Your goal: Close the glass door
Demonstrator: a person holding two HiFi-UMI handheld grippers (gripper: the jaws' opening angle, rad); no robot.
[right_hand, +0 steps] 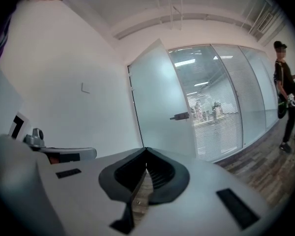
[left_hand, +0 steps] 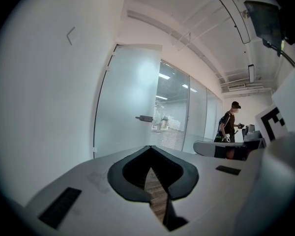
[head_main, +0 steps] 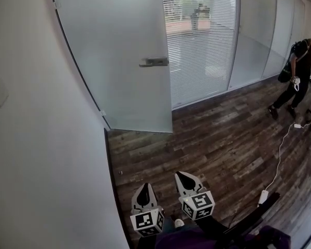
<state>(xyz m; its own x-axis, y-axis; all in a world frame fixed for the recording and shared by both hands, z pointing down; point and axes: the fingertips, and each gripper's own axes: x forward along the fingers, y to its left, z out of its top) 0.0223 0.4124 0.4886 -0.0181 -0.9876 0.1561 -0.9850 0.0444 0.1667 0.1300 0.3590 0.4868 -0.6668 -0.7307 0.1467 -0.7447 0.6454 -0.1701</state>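
The frosted glass door stands swung open from the white wall, hinged along its left edge, with a metal lever handle near its right edge. It also shows ahead in the left gripper view as the door with its handle, and in the right gripper view as the door with its handle. My left gripper and right gripper hang side by side low over the wood floor, well short of the door. Both point toward it, shut and holding nothing.
A white wall runs along the left. Glass partitions with blinds continue right of the door. A person stands at the far right. A white cable with a power adapter lies on the floor.
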